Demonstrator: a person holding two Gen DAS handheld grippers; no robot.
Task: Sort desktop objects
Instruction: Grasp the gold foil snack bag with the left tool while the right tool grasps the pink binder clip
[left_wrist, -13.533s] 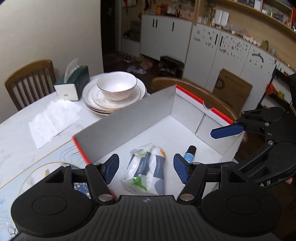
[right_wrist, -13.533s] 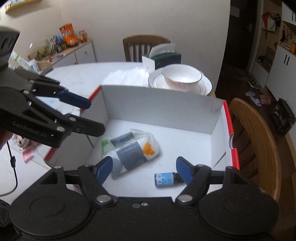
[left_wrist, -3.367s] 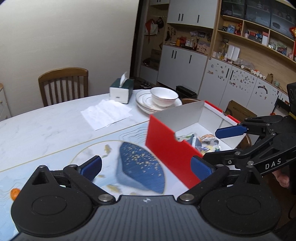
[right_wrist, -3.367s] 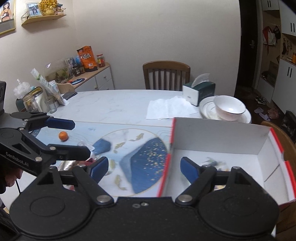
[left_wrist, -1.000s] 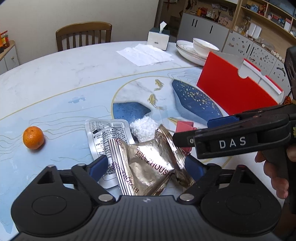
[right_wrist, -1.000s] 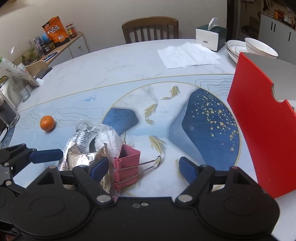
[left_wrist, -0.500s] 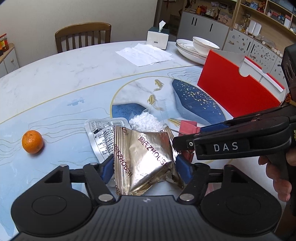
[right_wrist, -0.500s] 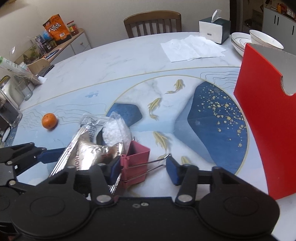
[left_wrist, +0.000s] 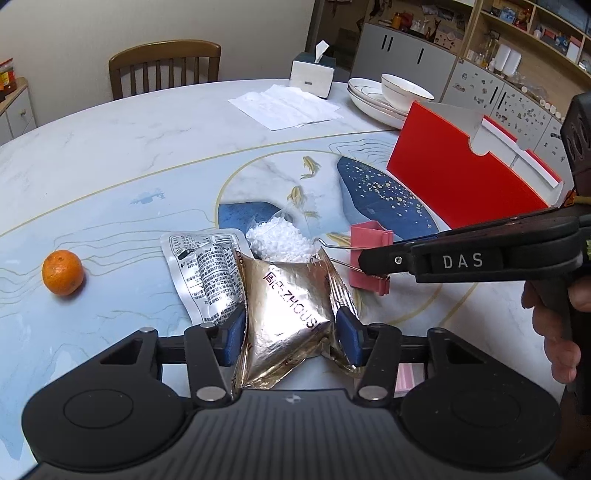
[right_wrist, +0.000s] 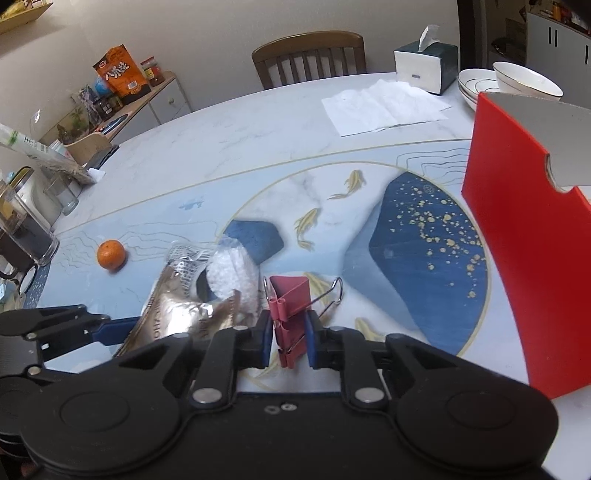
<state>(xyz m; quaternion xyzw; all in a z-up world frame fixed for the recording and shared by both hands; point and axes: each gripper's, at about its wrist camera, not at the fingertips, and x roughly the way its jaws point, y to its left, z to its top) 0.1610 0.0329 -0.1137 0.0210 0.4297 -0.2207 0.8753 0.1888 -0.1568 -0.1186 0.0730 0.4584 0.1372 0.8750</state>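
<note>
Marble table (left_wrist: 110, 147): one tangerine (left_wrist: 62, 272), two foil packets (left_wrist: 288, 310), one binder clip (right_wrist: 288, 299).

On the counter (left_wrist: 110, 155) there was one orange (left_wrist: 62, 272), one gold foil packet (left_wrist: 291, 314), one silver printed packet (left_wrist: 207, 266), one clear bag of white granules (left_wrist: 279, 240) and one pink binder clip (left_wrist: 369, 251). There was one red box (left_wrist: 454, 177), one tissue box (left_wrist: 312, 75), one bowl (left_wrist: 404, 88) on one stack of plates (left_wrist: 365, 98), and one chair (left_wrist: 164, 68). Two grippers showed, left (left_wrist: 291, 334) and right (right_wrist: 288, 334).
</note>
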